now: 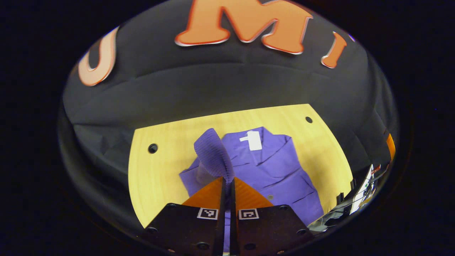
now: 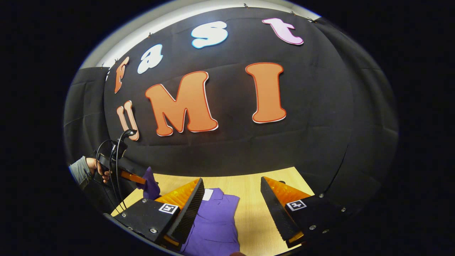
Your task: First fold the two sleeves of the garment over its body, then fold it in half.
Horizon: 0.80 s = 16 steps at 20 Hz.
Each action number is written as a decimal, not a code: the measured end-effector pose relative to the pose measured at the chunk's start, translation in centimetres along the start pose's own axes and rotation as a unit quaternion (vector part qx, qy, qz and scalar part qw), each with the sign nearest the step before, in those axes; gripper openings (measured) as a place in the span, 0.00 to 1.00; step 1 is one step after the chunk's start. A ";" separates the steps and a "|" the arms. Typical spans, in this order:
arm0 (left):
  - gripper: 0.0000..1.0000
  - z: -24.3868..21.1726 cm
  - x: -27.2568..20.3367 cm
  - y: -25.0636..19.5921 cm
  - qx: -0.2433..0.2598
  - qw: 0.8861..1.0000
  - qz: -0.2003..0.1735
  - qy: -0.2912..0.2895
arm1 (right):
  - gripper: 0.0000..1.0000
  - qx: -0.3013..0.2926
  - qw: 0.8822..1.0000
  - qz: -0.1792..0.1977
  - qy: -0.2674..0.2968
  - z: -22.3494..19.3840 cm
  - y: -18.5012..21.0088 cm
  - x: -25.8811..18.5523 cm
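A purple garment [image 1: 270,170] lies flat on the light wooden table [image 1: 156,177], collar and white tag [image 1: 254,140] at the far side. My left gripper [image 1: 227,182] is shut on the ribbed cuff of the left sleeve [image 1: 213,154], which stands lifted above the garment's body. In the right gripper view the same left gripper [image 2: 142,180] shows at the left, held by a hand [image 2: 94,167], with the purple sleeve [image 2: 151,185] hanging from it. My right gripper [image 2: 231,188] stands open above the garment [image 2: 217,220], nothing between its fingers.
The table has small dark holes [image 1: 153,148] near its far corners. Cables and equipment [image 1: 359,199] lie off the table's right edge. Bare wood [image 2: 256,213] lies to the right of the garment. Black cloth walls close off the back.
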State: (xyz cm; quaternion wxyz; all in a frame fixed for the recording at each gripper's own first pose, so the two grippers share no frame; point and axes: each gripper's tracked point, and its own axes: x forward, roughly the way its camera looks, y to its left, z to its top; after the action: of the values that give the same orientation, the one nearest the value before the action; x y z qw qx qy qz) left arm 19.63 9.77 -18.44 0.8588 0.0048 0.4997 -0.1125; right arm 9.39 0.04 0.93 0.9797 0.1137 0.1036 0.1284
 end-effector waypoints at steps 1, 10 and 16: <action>0.07 0.8 0.1 -2.0 0.012 1.000 -0.010 0.000 | 0.94 0.004 1.000 -0.006 -0.001 -0.3 -0.4 -0.4; 0.07 1.5 7.2 -13.6 0.081 0.996 -0.036 0.027 | 0.94 0.029 0.999 -0.023 0.004 -2.1 -3.6 -2.2; 0.14 1.1 9.0 -20.0 0.074 0.994 -0.076 0.018 | 0.94 0.033 0.999 -0.028 0.012 -2.9 -5.8 -2.6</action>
State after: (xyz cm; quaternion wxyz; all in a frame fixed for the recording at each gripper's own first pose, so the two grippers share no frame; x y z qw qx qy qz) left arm 20.87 -11.53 -23.57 0.8358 0.0328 0.5046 -0.2137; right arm 7.63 -5.58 -2.87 0.9773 0.1413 0.1226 0.0991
